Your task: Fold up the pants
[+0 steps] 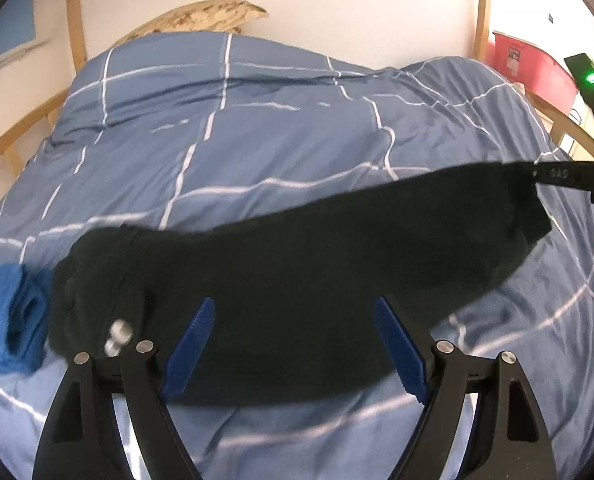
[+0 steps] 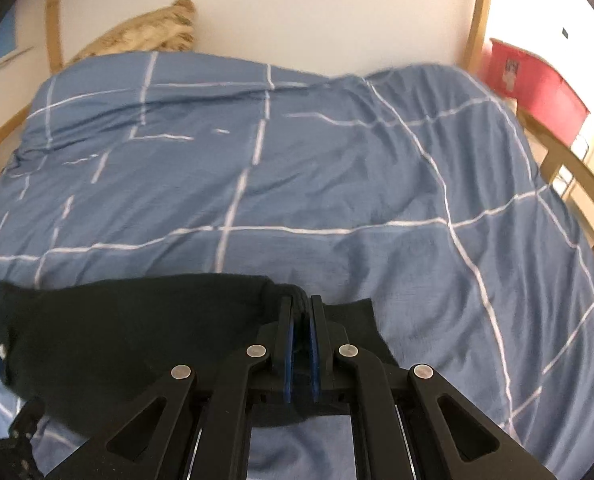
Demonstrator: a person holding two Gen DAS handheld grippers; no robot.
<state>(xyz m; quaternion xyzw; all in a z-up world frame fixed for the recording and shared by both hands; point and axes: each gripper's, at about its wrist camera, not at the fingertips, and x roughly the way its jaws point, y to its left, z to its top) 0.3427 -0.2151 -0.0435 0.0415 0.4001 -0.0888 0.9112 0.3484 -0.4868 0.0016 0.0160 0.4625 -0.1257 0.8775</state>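
The black pants (image 1: 297, 280) stretch across the blue checked duvet (image 1: 257, 140), with the buttoned waist end at the left and the other end raised at the right. My left gripper (image 1: 295, 302) is open just above the middle of the pants, its blue pads (image 1: 193, 344) spread wide and not pressing the cloth. My right gripper (image 2: 299, 304) is shut on a bunched edge of the pants (image 2: 137, 340). In the left wrist view the right gripper (image 1: 537, 174) pulls that end up off the bed at the far right.
A crumpled blue garment (image 1: 9, 320) lies beside the waist end at the left. A beige pillow (image 1: 213, 12) leans on the wall behind the bed. A red box (image 1: 533, 64) stands past the wooden bed frame (image 2: 577, 176) at the right.
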